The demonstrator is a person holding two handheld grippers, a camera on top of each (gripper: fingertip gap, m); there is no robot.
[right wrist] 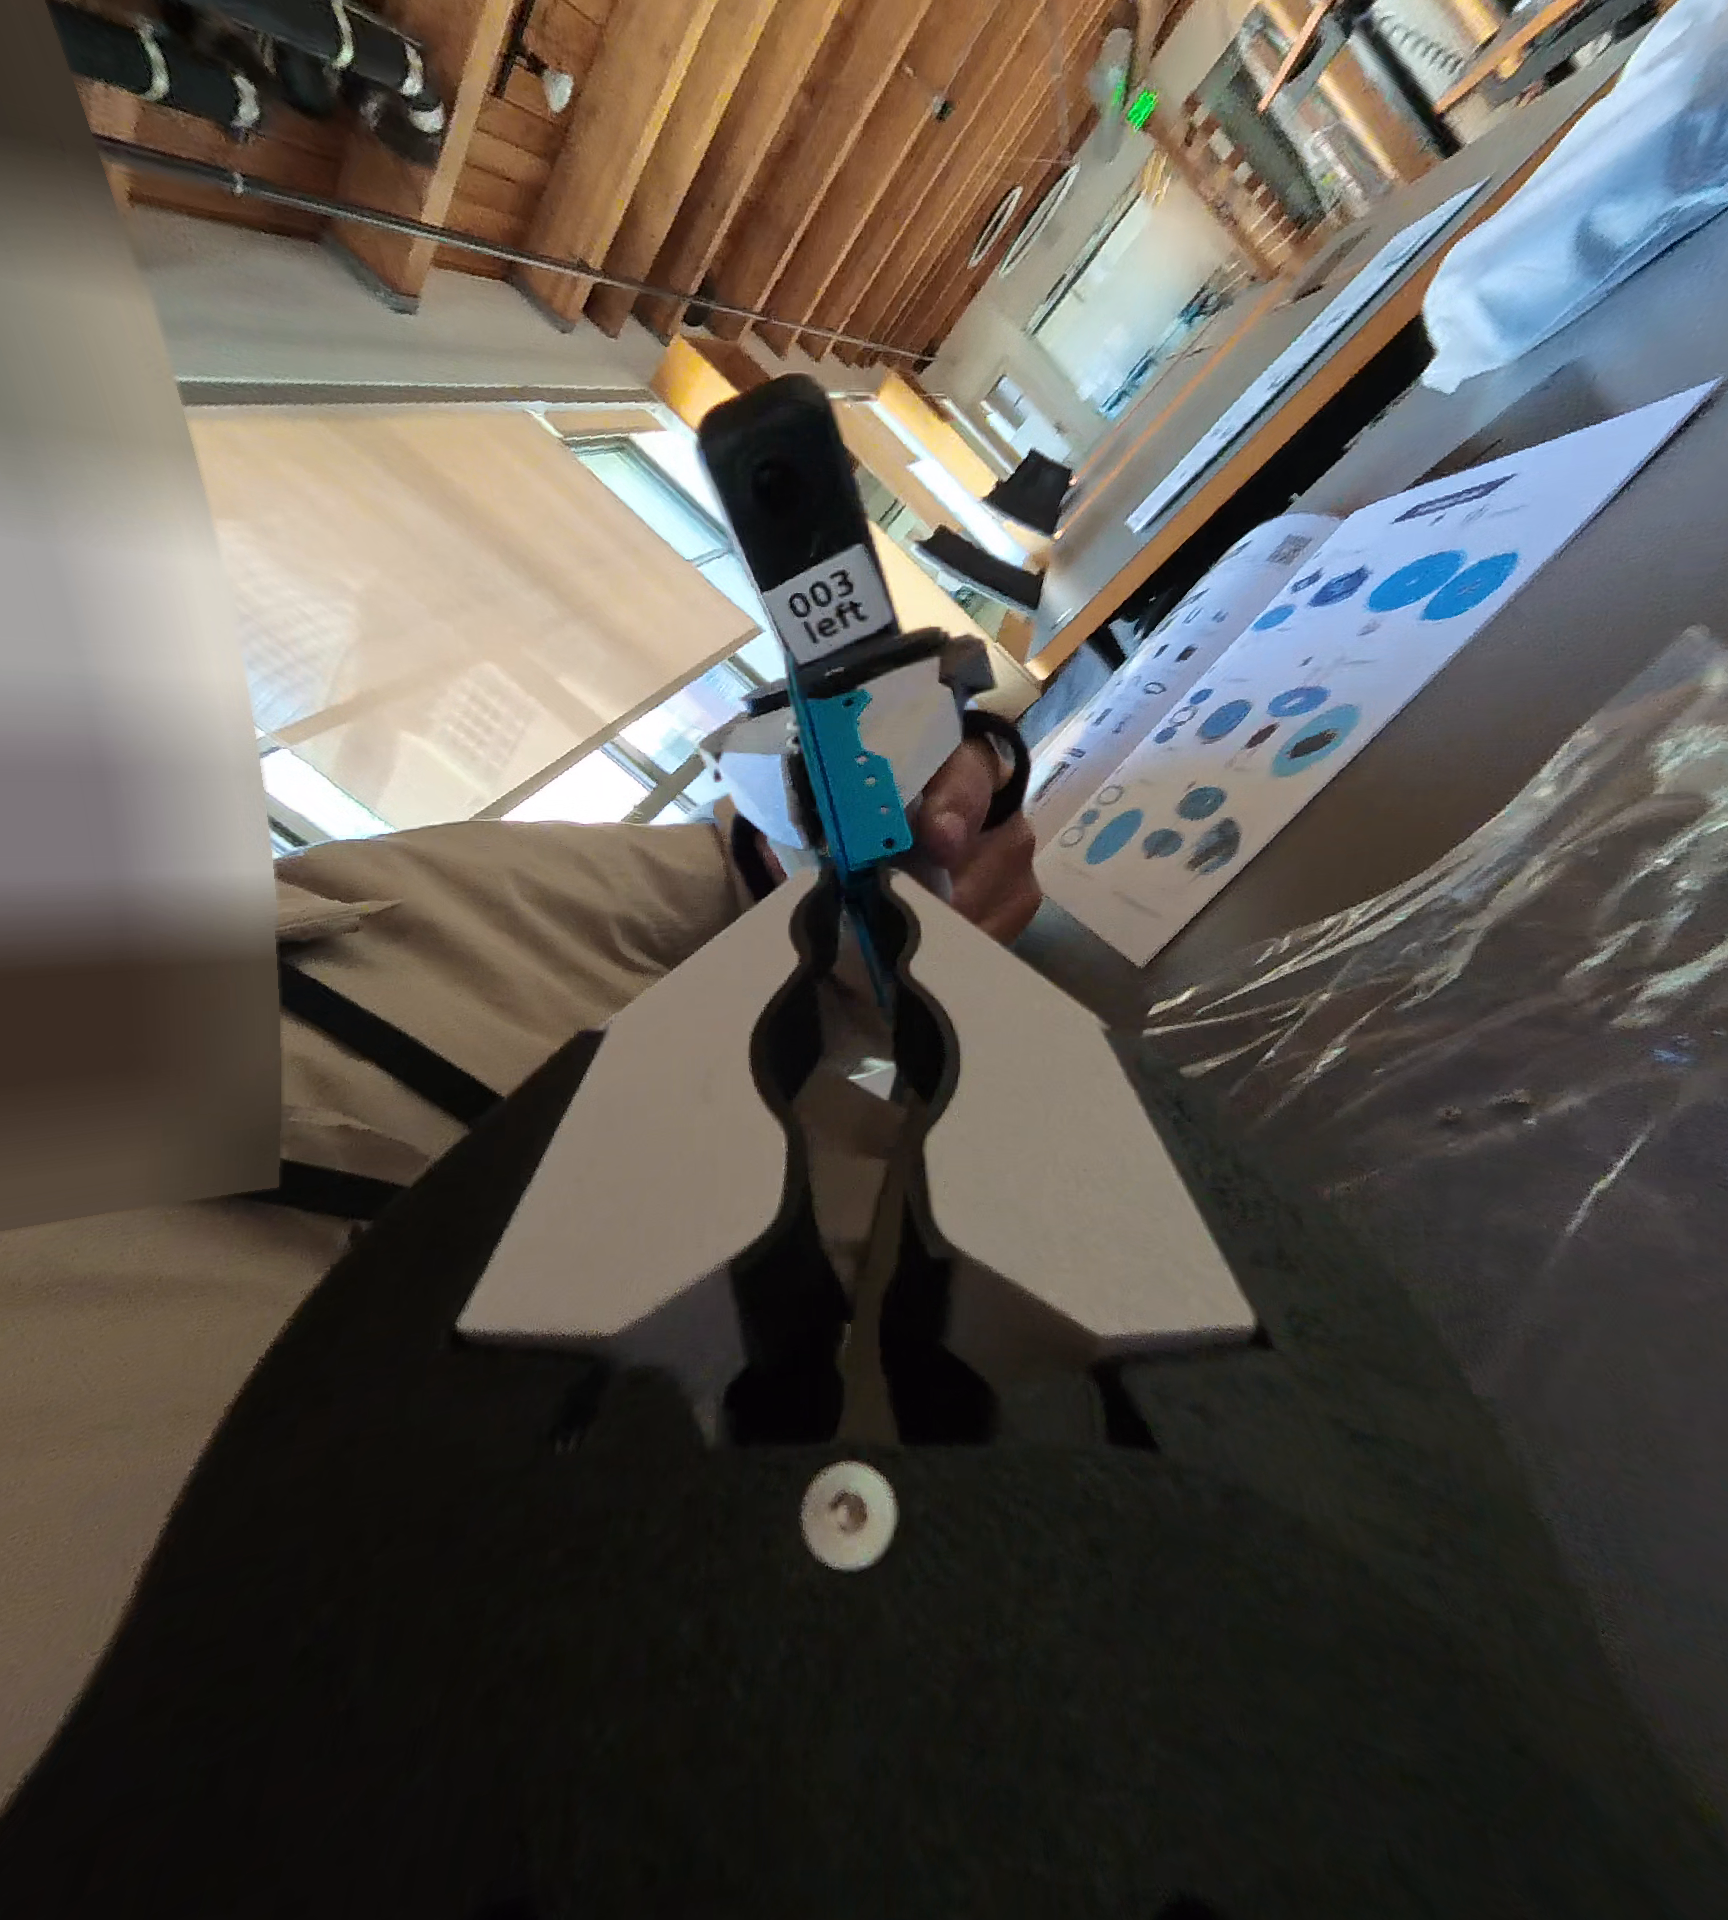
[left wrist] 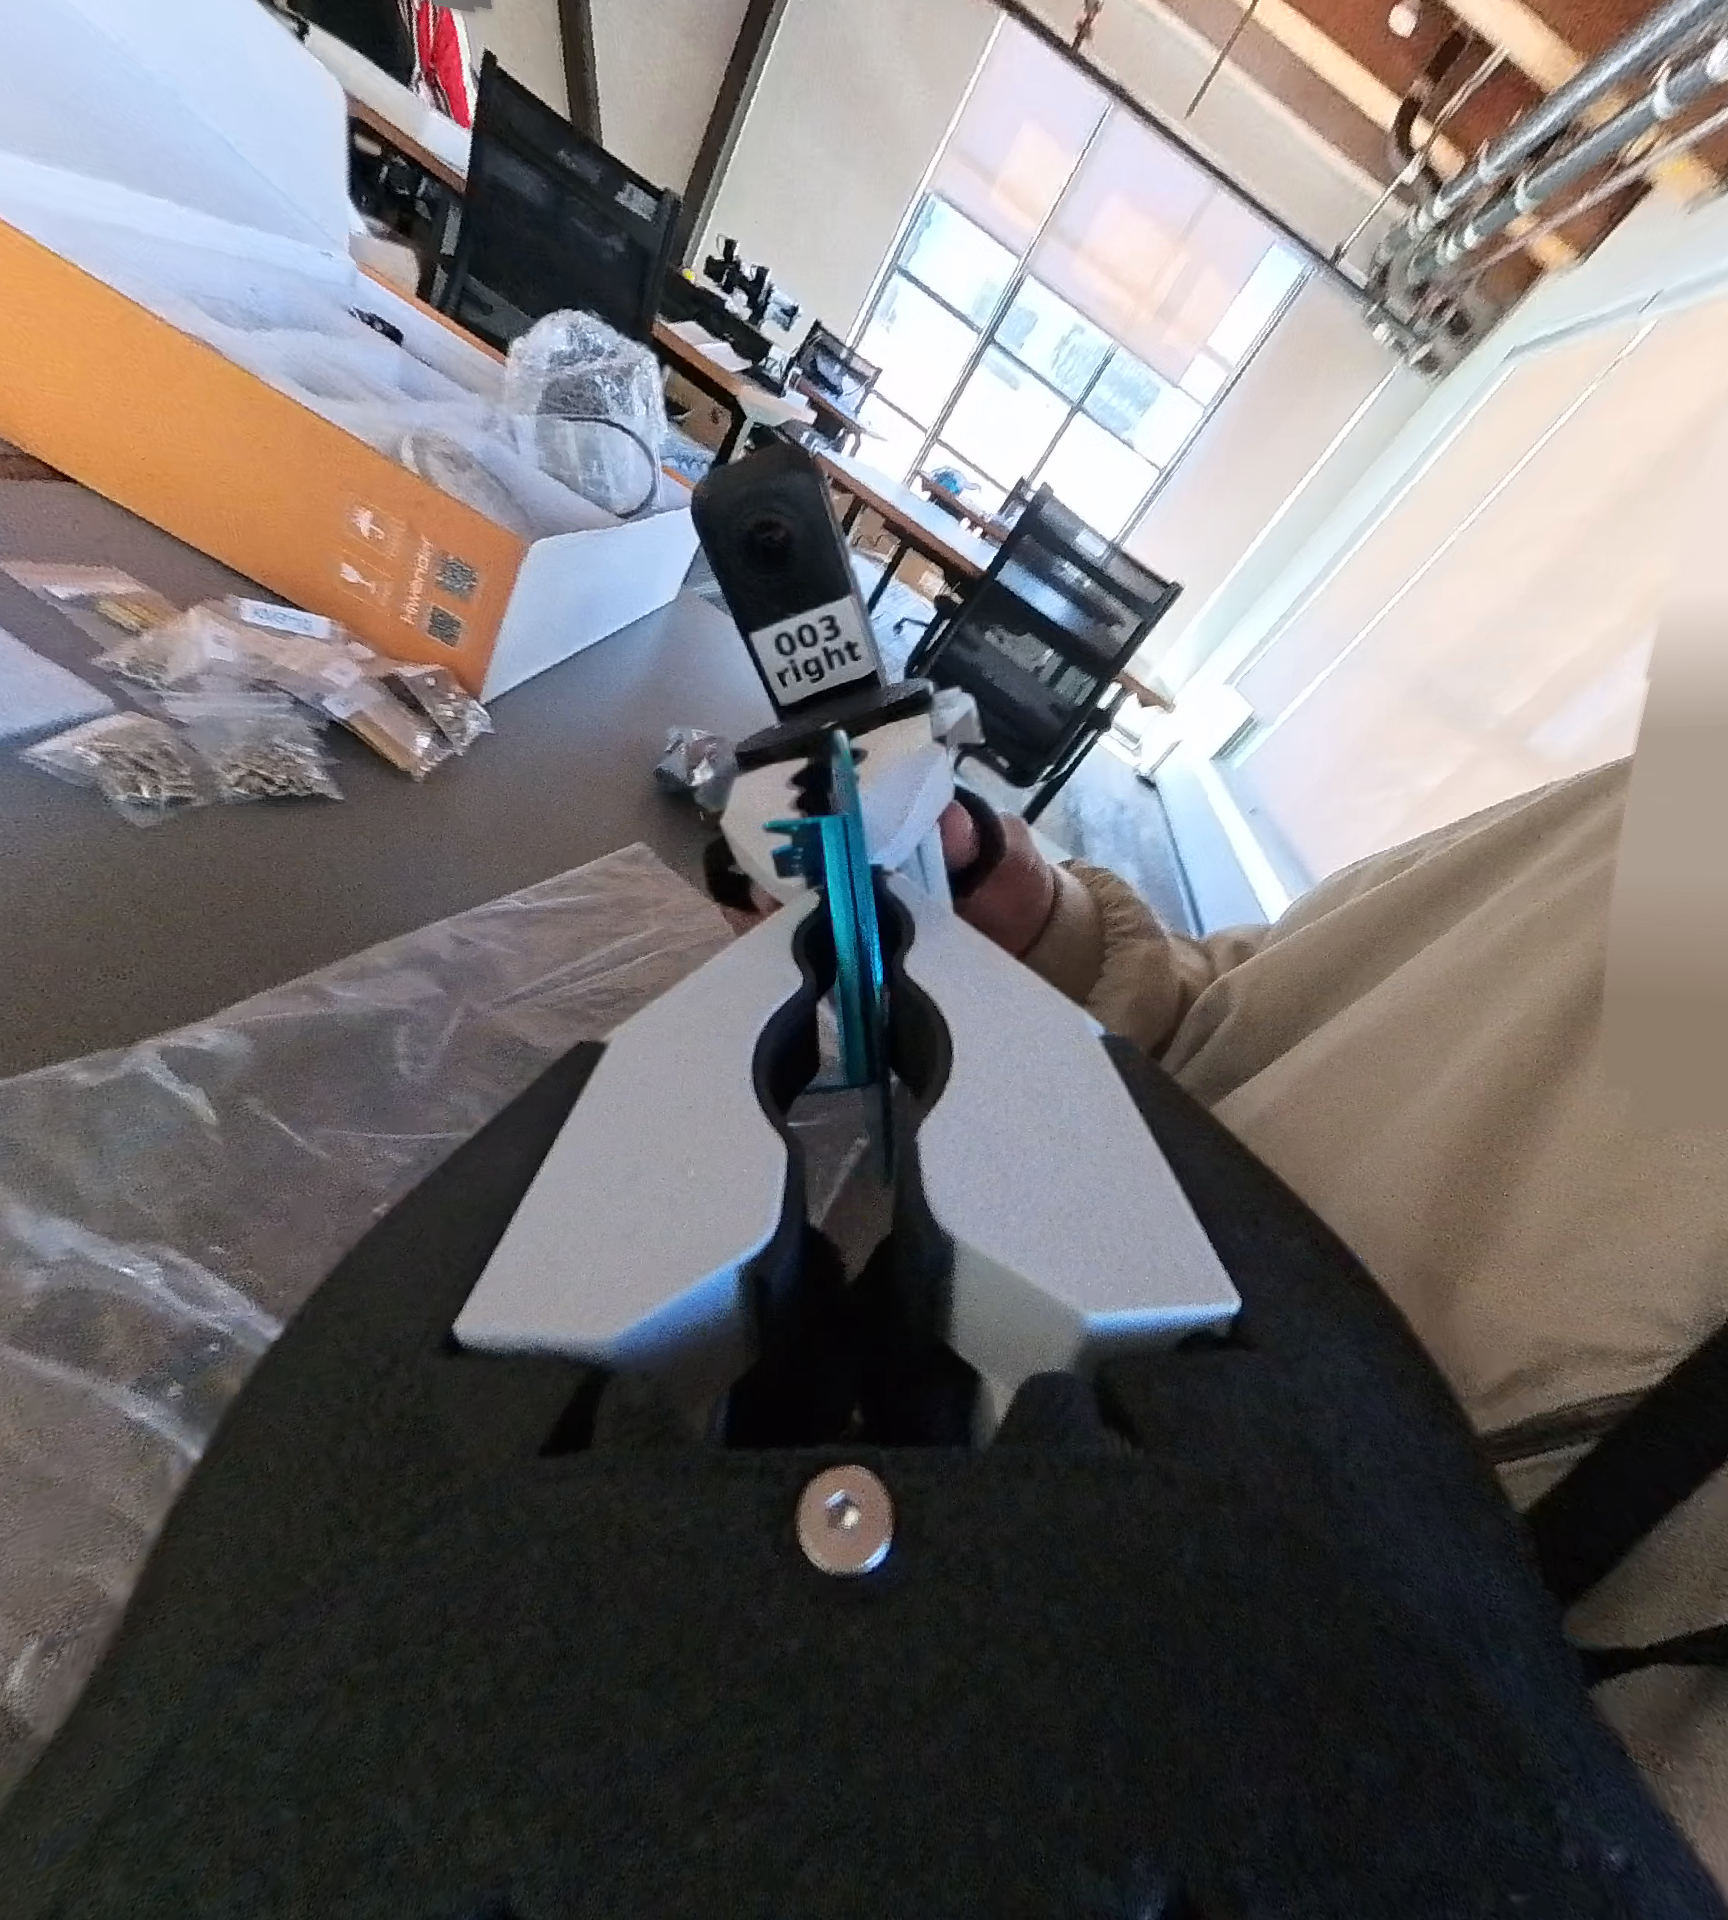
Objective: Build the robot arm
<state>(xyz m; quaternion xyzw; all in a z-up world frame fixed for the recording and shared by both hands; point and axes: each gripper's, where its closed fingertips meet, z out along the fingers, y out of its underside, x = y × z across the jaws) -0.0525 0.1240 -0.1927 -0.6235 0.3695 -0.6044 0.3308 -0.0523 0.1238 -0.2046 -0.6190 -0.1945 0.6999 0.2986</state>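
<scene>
Both grippers (left wrist: 852, 935) clamping teal plate (left wrist: 855, 997)

Thin teal metal plate (left wrist: 855, 966), edge-on and perforated, clamped between left claw (left wrist: 852, 935) and right claw (right wrist: 855, 914), above the table (left wrist: 216, 914).

A grey-brown table (left wrist: 320, 914) carries a scatter of items. Just left of the left claw (left wrist: 855, 997), a sheet of clear plastic film (left wrist: 164, 1195) lies crumpled on the tabletop. Farther ahead and to its left sit small clear bags of metal hardware (left wrist: 216, 748), with a long orange-and-white box (left wrist: 216, 447) beyond them, open at the top. To the right of the right claw (right wrist: 855, 997), more clear film (right wrist: 1514, 987) covers the surface, and a white printed sheet with blue circles (right wrist: 1359, 665) lies flat ahead of it.
</scene>
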